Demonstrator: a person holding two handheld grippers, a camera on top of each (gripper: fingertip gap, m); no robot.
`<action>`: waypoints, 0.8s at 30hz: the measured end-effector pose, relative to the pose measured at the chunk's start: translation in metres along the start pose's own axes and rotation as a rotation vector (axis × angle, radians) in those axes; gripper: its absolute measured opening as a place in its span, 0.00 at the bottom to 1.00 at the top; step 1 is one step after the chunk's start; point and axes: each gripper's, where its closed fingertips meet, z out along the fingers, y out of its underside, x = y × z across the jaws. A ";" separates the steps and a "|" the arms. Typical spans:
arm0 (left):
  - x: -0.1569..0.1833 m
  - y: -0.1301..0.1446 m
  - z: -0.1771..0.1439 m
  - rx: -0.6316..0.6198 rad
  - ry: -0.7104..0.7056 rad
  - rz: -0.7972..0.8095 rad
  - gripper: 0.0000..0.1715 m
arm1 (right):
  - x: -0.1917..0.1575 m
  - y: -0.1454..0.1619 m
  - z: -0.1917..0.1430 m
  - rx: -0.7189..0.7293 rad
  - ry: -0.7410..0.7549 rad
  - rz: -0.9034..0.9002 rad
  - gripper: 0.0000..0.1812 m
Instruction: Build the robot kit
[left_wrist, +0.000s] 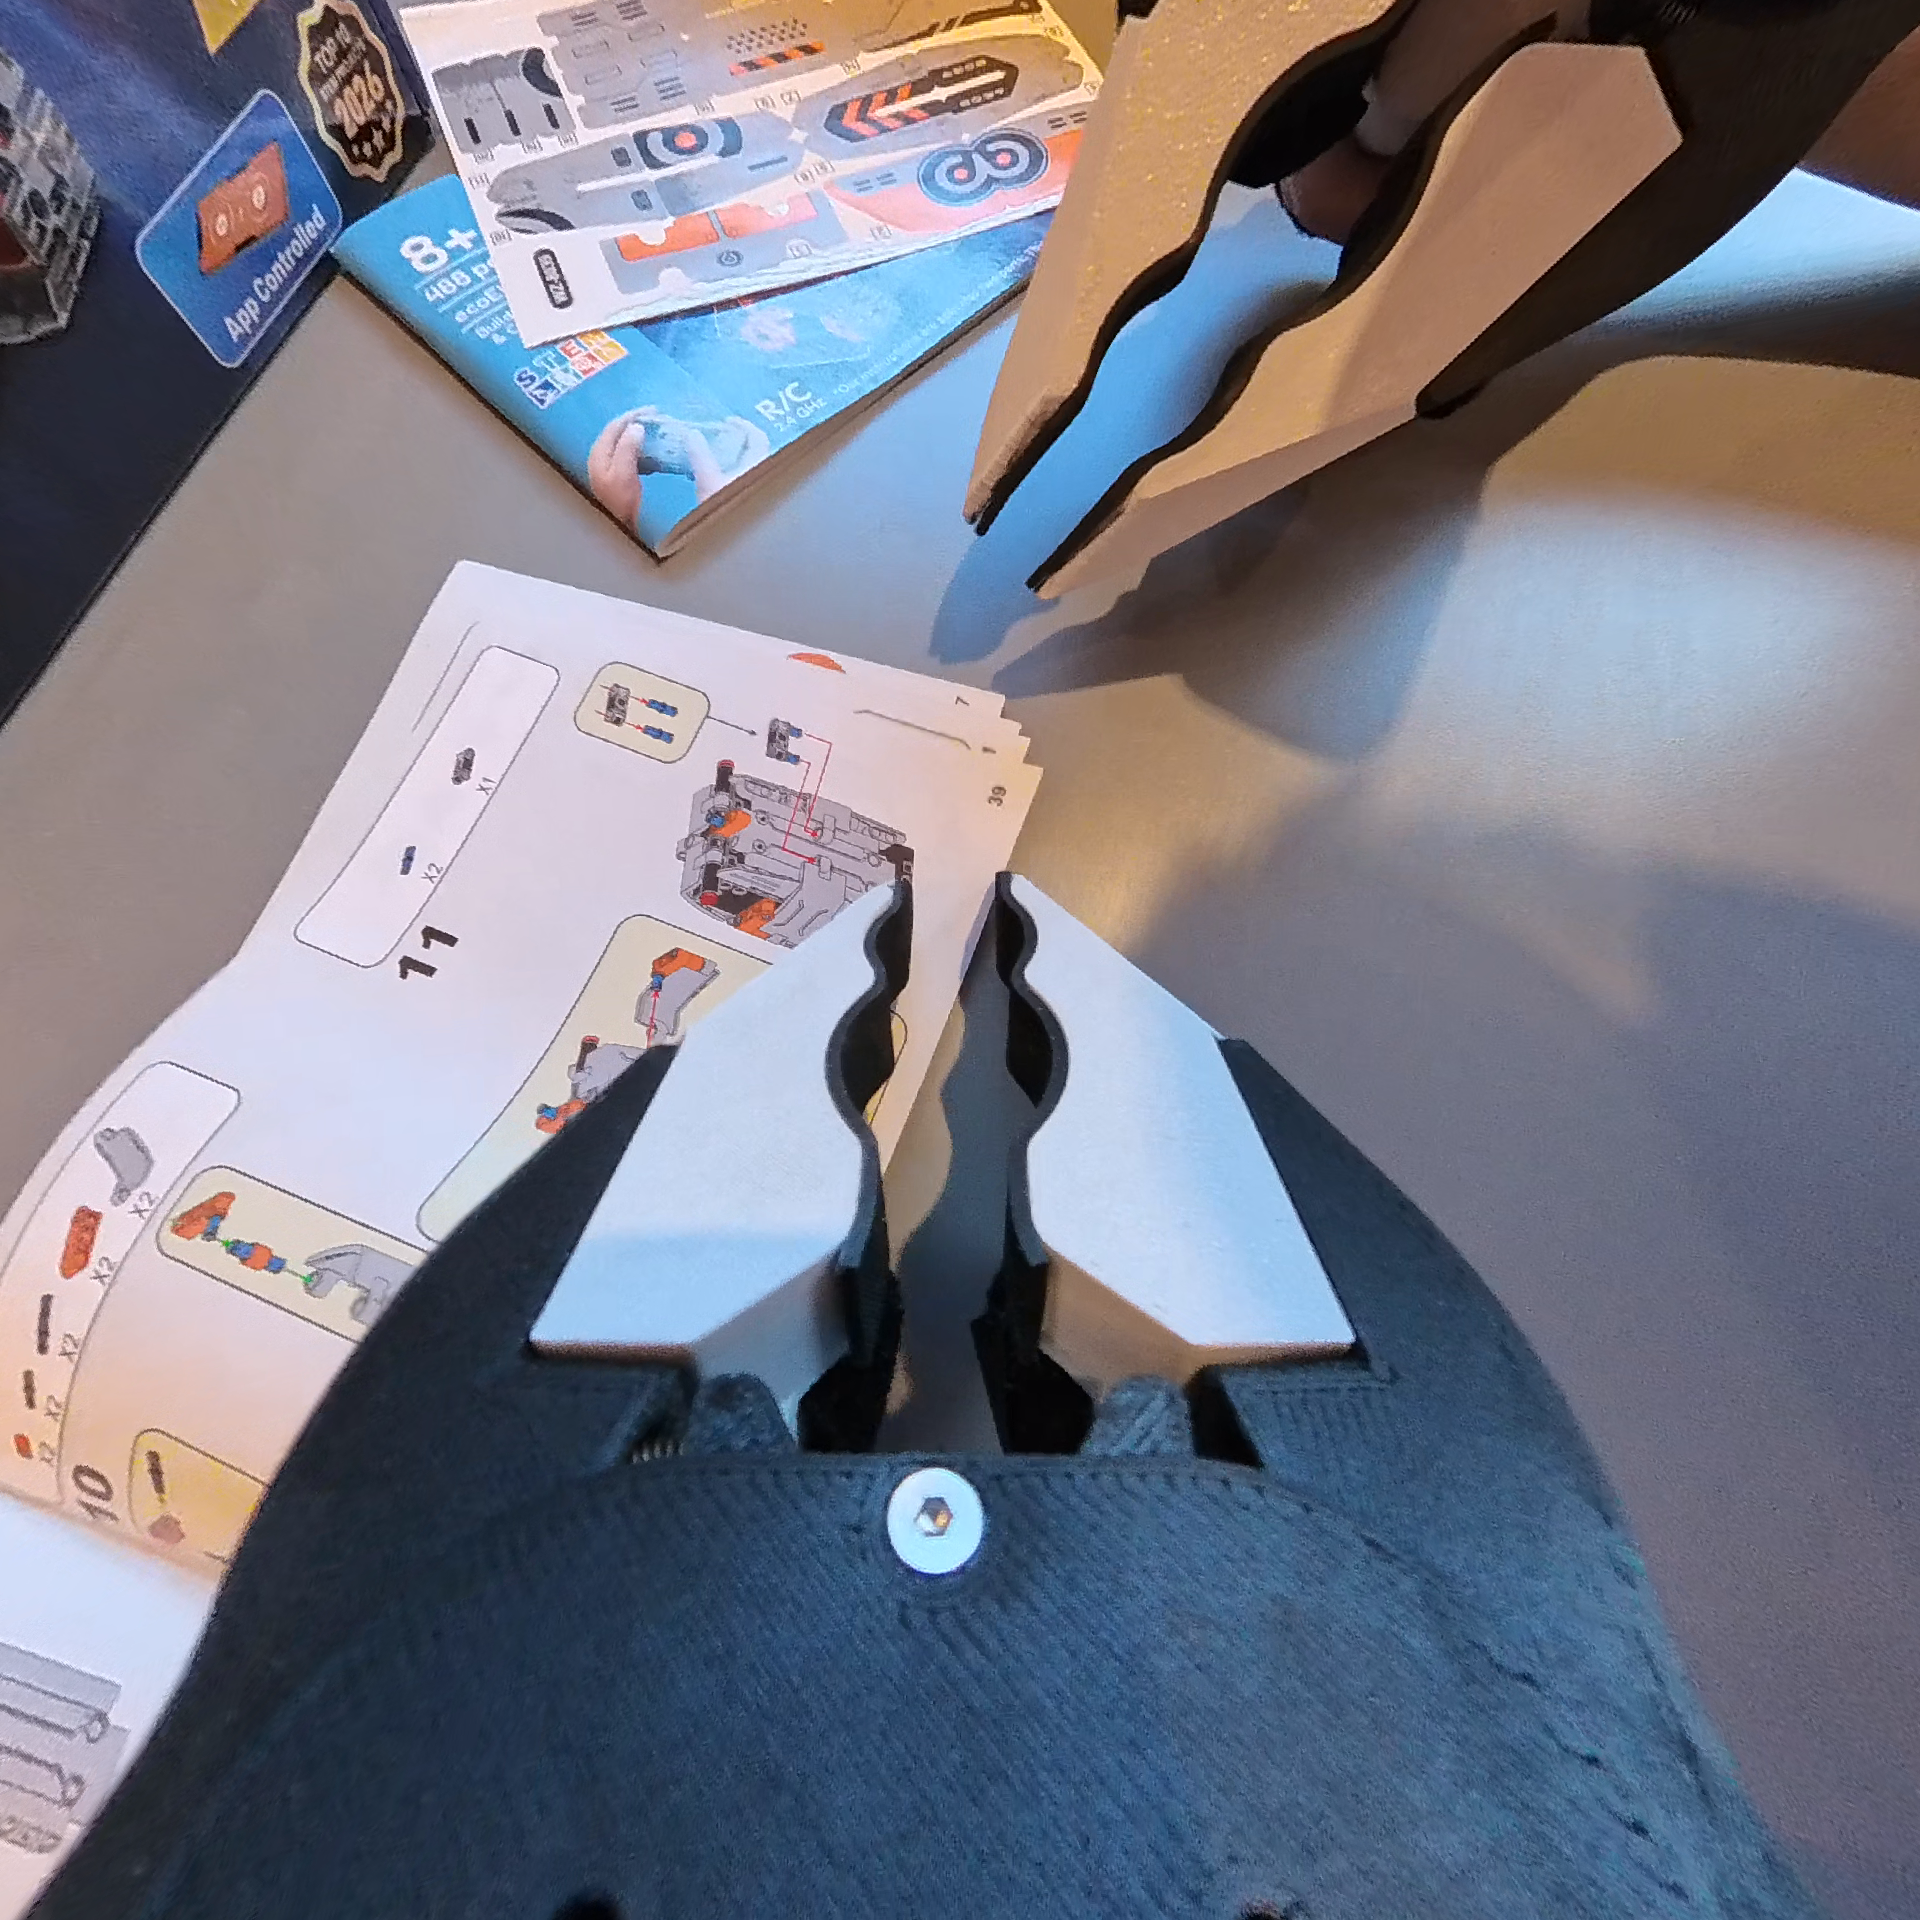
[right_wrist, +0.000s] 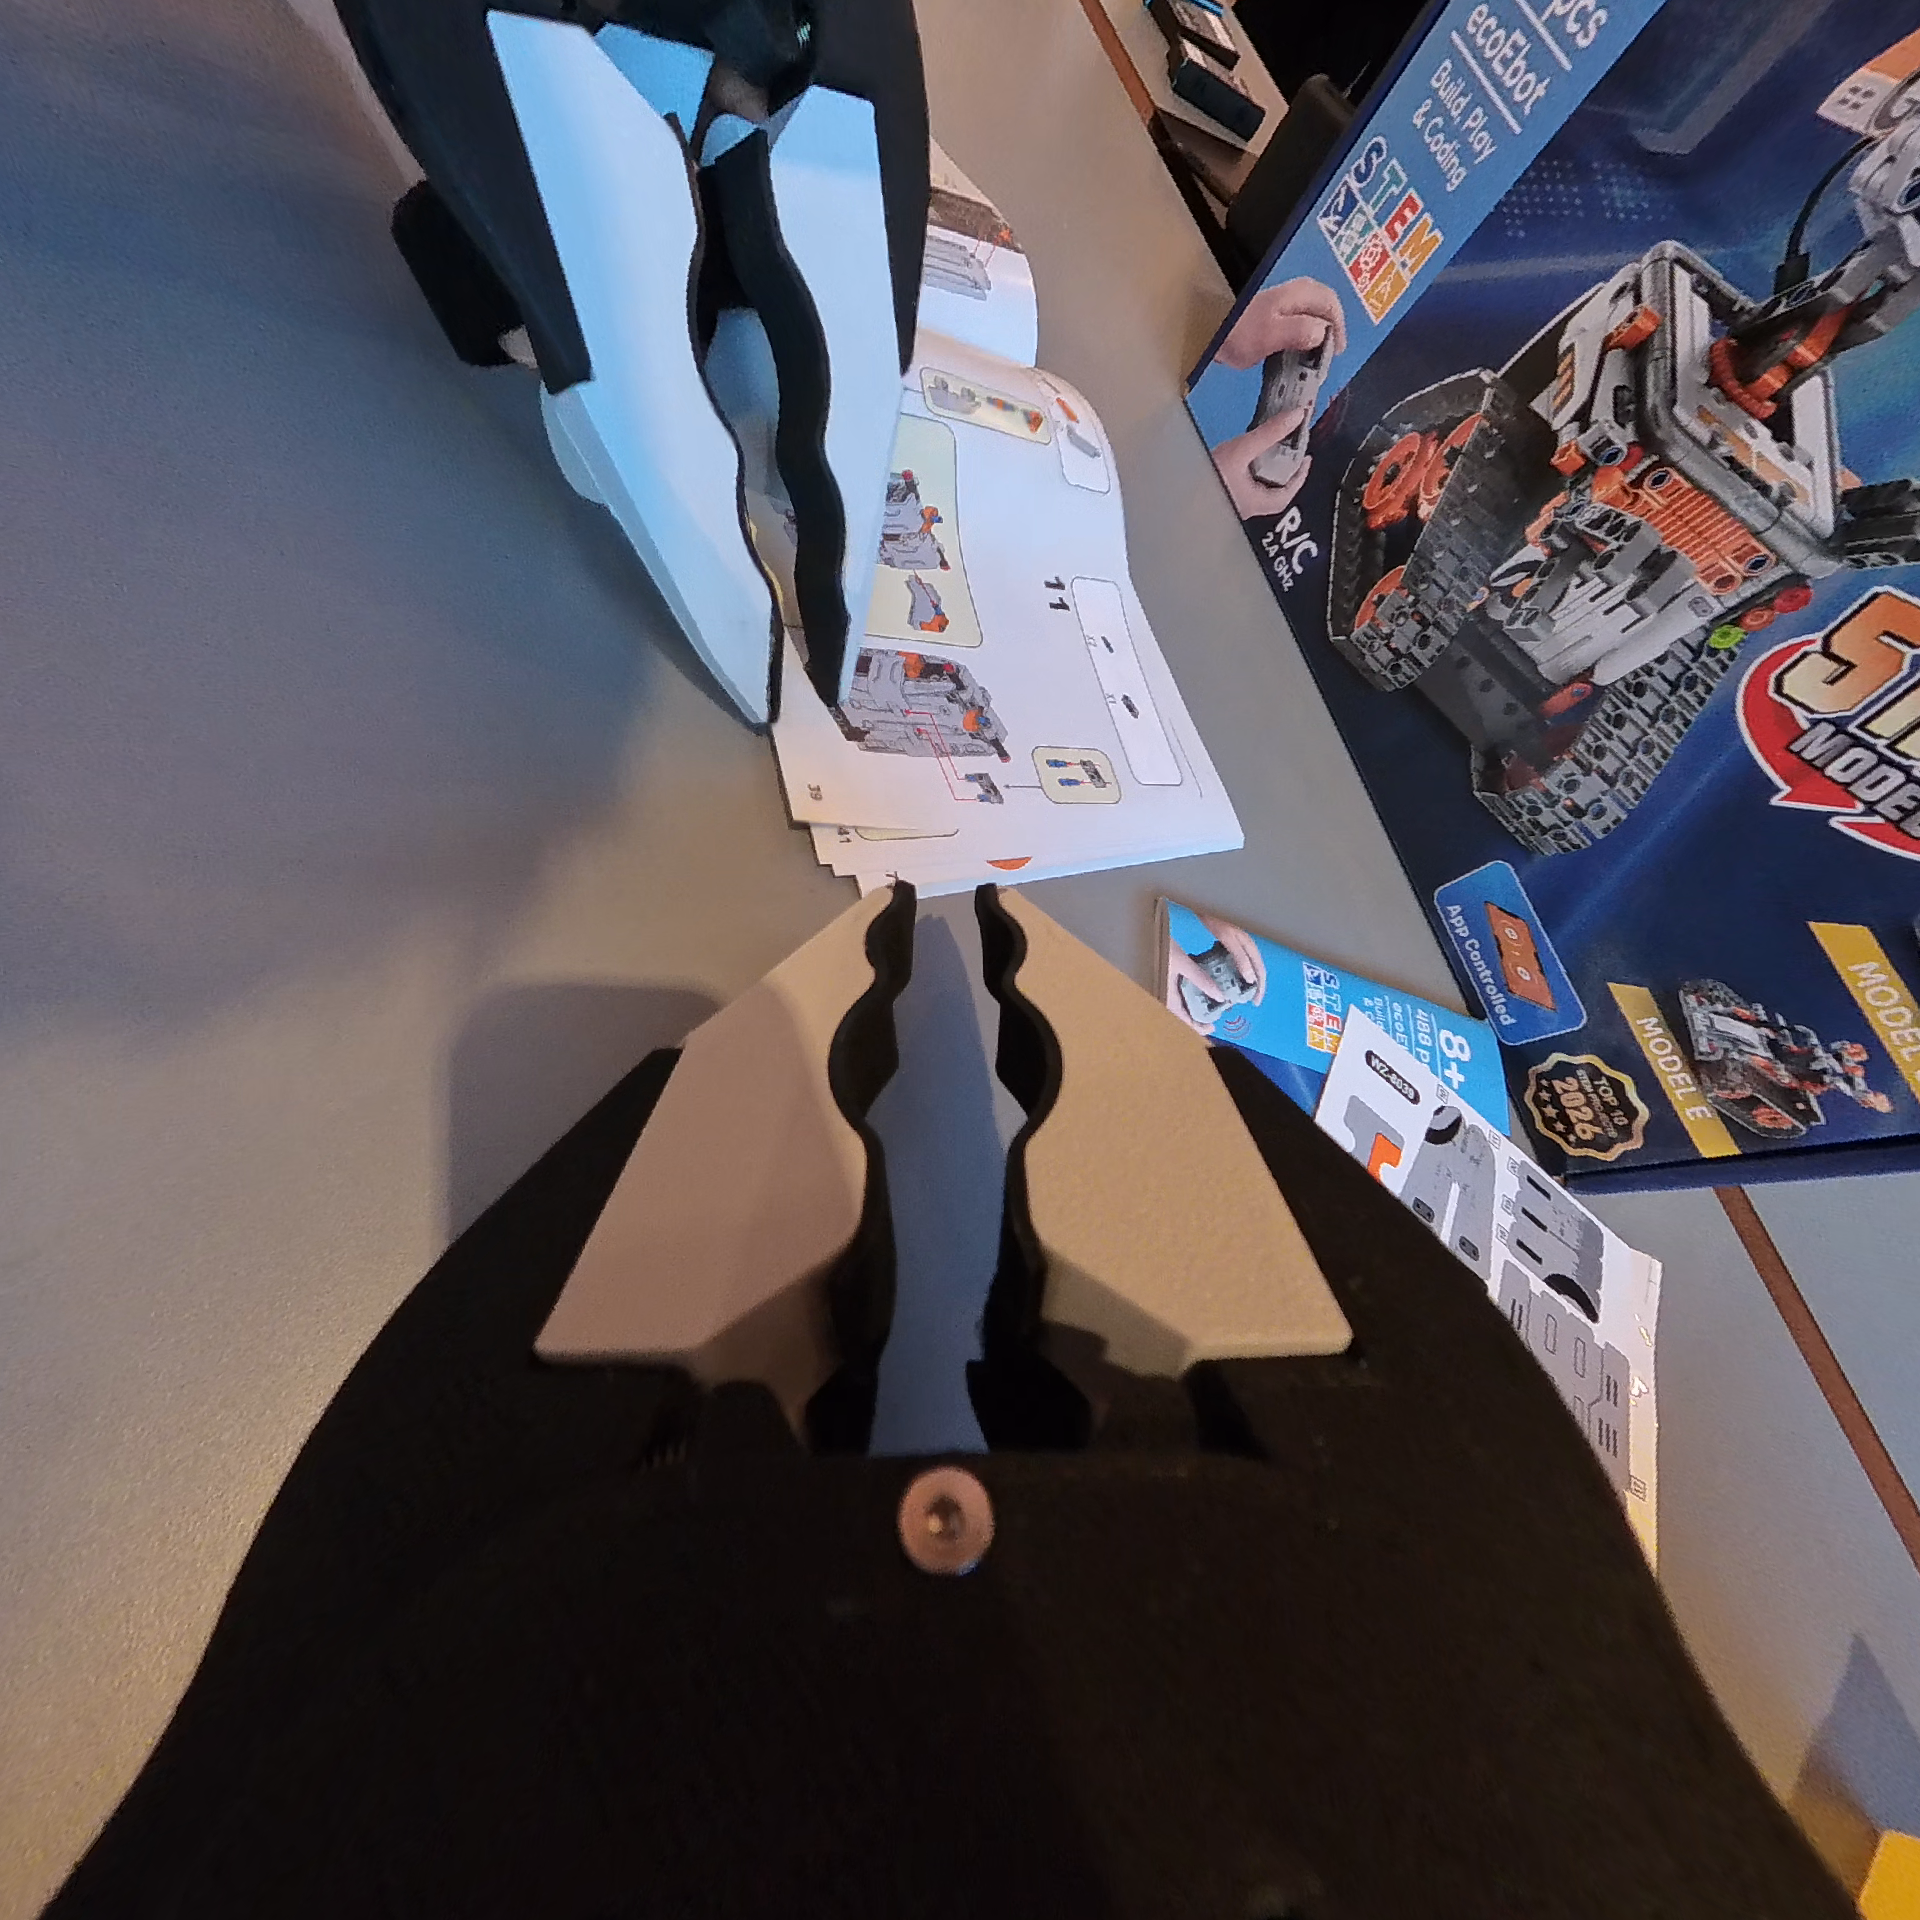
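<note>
An open white instruction booklet (left_wrist: 468, 883) with coloured building diagrams lies flat on the grey table (left_wrist: 1455, 935). My left gripper (left_wrist: 954, 891) is low over the booklet's right page edge. Its jaws are a narrow gap apart, the left finger over the page and the right finger over bare table, and nothing is clamped. My right gripper (right_wrist: 940, 896) is also slightly open and empty, its tips just short of the booklet's (right_wrist: 1091, 675) fanned page corners. Each gripper shows in the other's view: the right one (left_wrist: 1008, 551) and the left one (right_wrist: 800, 707).
A closed blue booklet (left_wrist: 727, 416) lies beyond the open one, with a sticker sheet (left_wrist: 748, 156) on top of it. A large dark blue toy box (right_wrist: 1662, 520) lies flat beside them. The table's edge (right_wrist: 1829, 1371) runs close to the sticker sheet (right_wrist: 1507, 1247). One gripper's finger ends stand about 6 centimetres off the other's.
</note>
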 end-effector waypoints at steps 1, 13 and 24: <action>0.000 0.000 0.000 0.001 0.004 -0.004 0.08 | 0.000 0.000 0.000 0.001 0.000 0.000 0.06; 0.001 0.003 -0.005 0.022 0.053 -0.072 0.05 | -0.001 -0.003 -0.002 0.005 -0.004 -0.014 0.06; 0.001 0.004 -0.004 -0.001 0.010 -0.010 0.06 | -0.021 -0.016 0.005 0.040 -0.100 -0.014 0.15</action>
